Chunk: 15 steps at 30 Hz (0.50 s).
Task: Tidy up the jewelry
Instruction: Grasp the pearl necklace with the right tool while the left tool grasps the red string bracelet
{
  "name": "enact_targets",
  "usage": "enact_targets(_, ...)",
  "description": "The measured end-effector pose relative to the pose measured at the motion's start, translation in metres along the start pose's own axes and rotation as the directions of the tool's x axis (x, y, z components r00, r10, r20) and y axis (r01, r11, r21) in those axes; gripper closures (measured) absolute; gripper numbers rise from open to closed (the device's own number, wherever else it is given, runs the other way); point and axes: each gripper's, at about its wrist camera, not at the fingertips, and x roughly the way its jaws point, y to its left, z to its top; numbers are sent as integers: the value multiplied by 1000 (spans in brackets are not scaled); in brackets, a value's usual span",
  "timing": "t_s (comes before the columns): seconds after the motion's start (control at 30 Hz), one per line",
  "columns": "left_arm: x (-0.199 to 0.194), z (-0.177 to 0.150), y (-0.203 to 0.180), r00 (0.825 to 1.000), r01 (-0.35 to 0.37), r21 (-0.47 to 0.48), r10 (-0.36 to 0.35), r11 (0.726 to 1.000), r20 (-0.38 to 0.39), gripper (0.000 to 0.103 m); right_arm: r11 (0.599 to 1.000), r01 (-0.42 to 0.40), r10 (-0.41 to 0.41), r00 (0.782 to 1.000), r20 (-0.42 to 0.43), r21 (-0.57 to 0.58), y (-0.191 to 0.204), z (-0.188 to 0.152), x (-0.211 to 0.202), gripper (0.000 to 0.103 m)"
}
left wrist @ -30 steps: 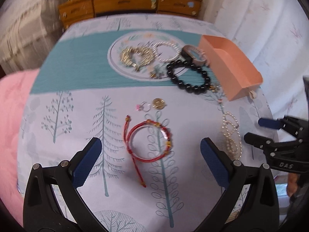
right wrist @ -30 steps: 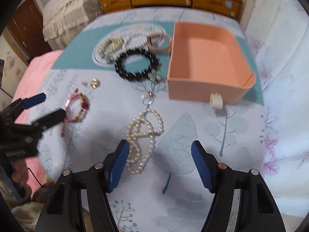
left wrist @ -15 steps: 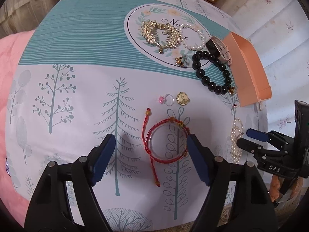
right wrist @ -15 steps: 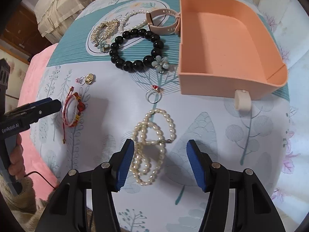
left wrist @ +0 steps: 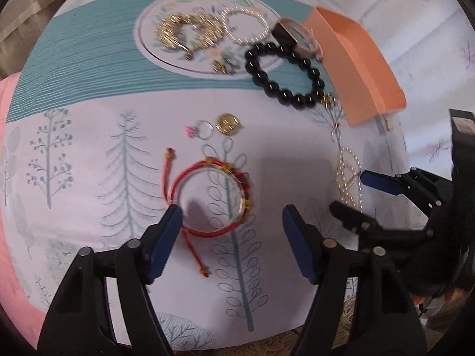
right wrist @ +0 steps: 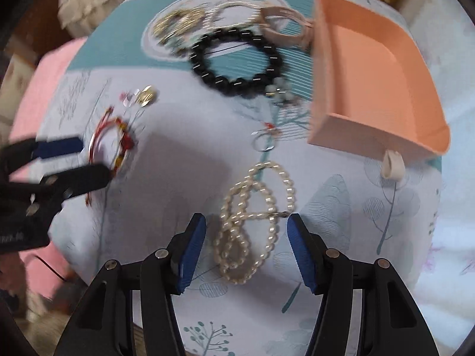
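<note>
**Two open grippers over jewelry on a printed cloth**

Left gripper [left wrist: 231, 225]: jaws spread wide, holding nothing; the red cord bracelet [left wrist: 207, 198] lies flat between its fingertips, the left pad at the bracelet's edge. Right gripper [right wrist: 246, 246]: jaws likewise apart and empty, straddling the looped pearl necklace [right wrist: 255, 216]. Beyond, a silver ring [right wrist: 262, 142] and a gold pendant [left wrist: 228, 123] rest on the tablecloth [left wrist: 89, 136]. Farther still, the black bead bracelet [right wrist: 237, 59] lies just beside the open orange box [right wrist: 371, 68], near a gold chain [left wrist: 190, 29].
</note>
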Motion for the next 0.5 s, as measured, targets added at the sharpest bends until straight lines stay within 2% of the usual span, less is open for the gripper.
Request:
enact_targets(0.07, 5, -1, -5, 1000, -6, 13, 6, 1000, -10, 40, 997, 42, -40, 999, 24, -59, 13, -5, 1, 45)
enact_targets(0.2, 12, -2, -12, 1000, -19, 32, 20, 999, -20, 40, 995, 36, -31, 998, 52, -92, 15, -8, 0, 46)
enact_targets(0.3, 15, -1, -17, 999, -28, 44, 29, 999, -27, 40, 995, 36, -30, 997, 70, -92, 12, -9, -3, 57)
enact_targets(0.37, 18, 0, -22, 999, -36, 57, 38, 998, -30, 40, 995, 38, -30, 996, 80, -92, 8, -9, -5, 73)
enact_targets(0.43, 22, 1, -27, 998, -39, 71, 42, 997, -42, 40, 995, 41, -34, 996, 87, -87, 5, -9, -6, 85)
enact_targets(0.5, 24, 2, -33, 998, -52, 83, 55, 995, -42, 40, 997, 27, -20, 996, 91, -78, 0, -9, -7, 89)
